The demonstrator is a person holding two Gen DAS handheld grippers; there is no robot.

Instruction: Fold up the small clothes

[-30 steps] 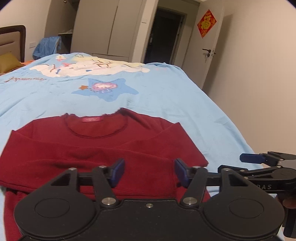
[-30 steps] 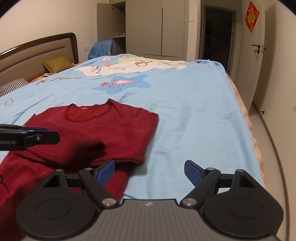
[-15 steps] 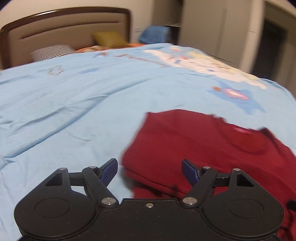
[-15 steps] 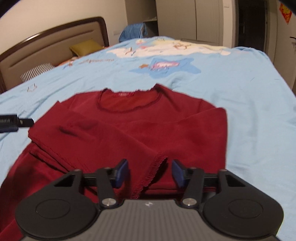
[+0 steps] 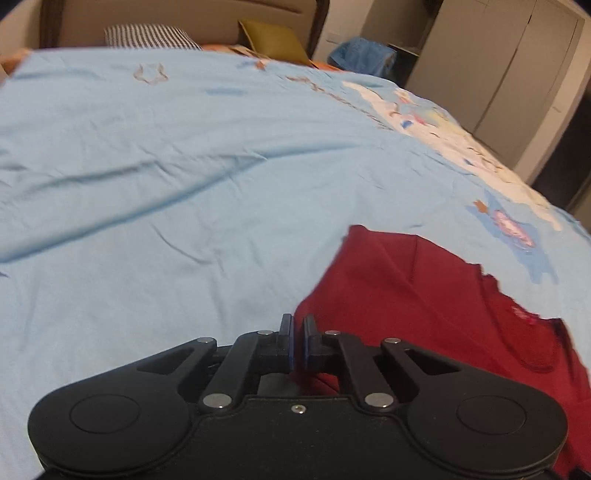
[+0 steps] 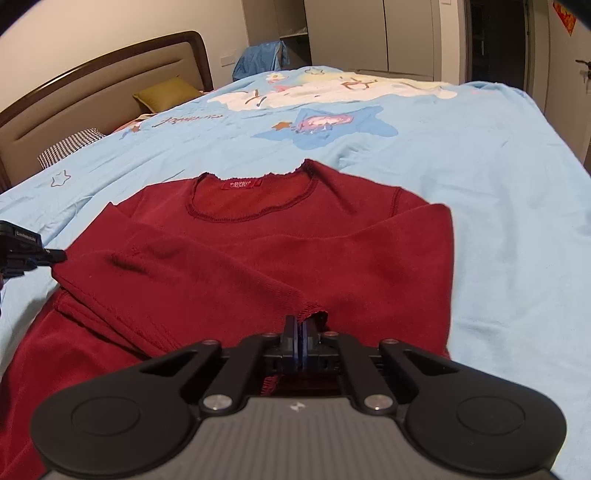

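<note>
A dark red long-sleeved sweater [image 6: 295, 258] lies front up on the light blue bedspread [image 6: 498, 184], with both sleeves folded across the chest. My right gripper [image 6: 300, 332] is at its near middle. Its jaws are closing, and the pads press together on the frilled sleeve cuff [image 6: 314, 312]. In the left wrist view my left gripper [image 5: 297, 332] is at the left edge of the sweater [image 5: 424, 295]. Its jaws are closing too, with red cloth pinched between the pads. The right wrist view shows the left gripper [image 6: 59, 255] at the sweater's left fold.
A brown padded headboard [image 6: 92, 85] stands at the far left, with an olive pillow [image 6: 166, 94] and a striped pillow [image 6: 70, 146] below it. A blue garment [image 6: 262, 57] hangs by the wardrobe [image 6: 369, 33]. The bed's right edge [image 6: 576, 166] drops off near the door wall.
Both grippers went from wide open to shut. The left one swung from the sweater's near middle to its left edge. The right one moved in from the sweater's right side over the cuff.
</note>
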